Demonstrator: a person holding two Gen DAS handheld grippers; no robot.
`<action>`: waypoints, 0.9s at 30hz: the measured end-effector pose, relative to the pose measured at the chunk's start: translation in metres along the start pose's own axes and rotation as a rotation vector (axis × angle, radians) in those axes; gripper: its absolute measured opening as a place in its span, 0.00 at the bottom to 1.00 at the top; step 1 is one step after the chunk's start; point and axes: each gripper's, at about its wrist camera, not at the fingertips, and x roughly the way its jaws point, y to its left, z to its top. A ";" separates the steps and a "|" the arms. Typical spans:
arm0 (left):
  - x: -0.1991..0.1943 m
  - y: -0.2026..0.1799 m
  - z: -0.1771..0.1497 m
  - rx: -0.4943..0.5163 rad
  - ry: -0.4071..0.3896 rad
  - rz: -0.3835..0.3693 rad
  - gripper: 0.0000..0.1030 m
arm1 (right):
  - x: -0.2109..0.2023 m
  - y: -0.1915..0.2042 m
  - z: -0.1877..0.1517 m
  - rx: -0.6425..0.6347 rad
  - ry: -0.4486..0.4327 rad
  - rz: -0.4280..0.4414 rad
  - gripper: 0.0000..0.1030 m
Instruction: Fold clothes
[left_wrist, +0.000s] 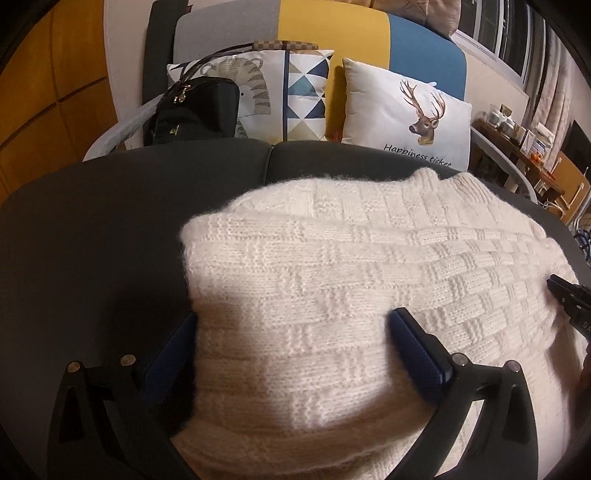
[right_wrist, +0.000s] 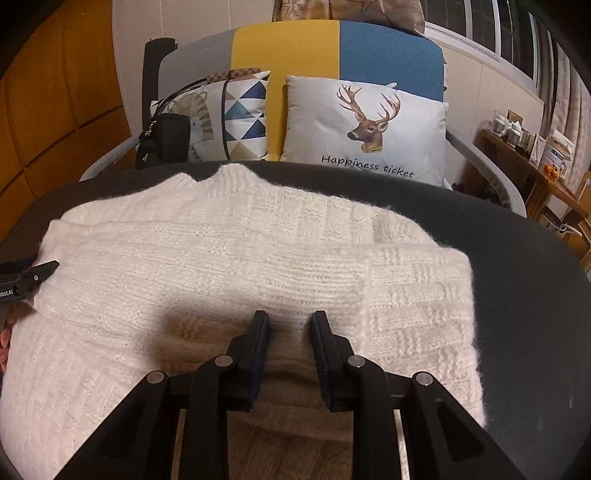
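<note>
A cream knit sweater (left_wrist: 369, 258) lies flat on the dark grey sofa seat (left_wrist: 92, 240), neck toward the cushions. My left gripper (left_wrist: 295, 315) stands wide open over the sweater's left edge, one blue pad off the knit, the other resting above it, neither pressing. In the right wrist view a sleeve is folded across the sweater (right_wrist: 221, 258). My right gripper (right_wrist: 290, 315) has its jaws narrowly apart with a bunched fold of knit filling the gap near the hem. The tip of each gripper shows in the other's view: right gripper (left_wrist: 569, 299), left gripper (right_wrist: 33, 275).
A deer cushion (left_wrist: 406, 107) and a triangle-patterned cushion (left_wrist: 291, 92) lean on the backrest behind the seat. A black bag (left_wrist: 195, 110) sits at the back left. A wooden side table (left_wrist: 517, 136) with small items stands to the right. Bare seat (right_wrist: 517, 295) flanks the sweater.
</note>
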 end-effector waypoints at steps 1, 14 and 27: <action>0.004 -0.001 0.004 0.001 -0.001 0.001 1.00 | 0.003 -0.001 0.003 0.000 -0.002 -0.004 0.22; 0.026 -0.002 0.029 -0.025 -0.010 -0.031 1.00 | 0.029 -0.007 0.029 0.007 -0.028 -0.029 0.22; -0.030 0.021 0.001 -0.180 -0.065 0.012 0.67 | -0.014 0.027 0.021 0.024 -0.050 0.139 0.24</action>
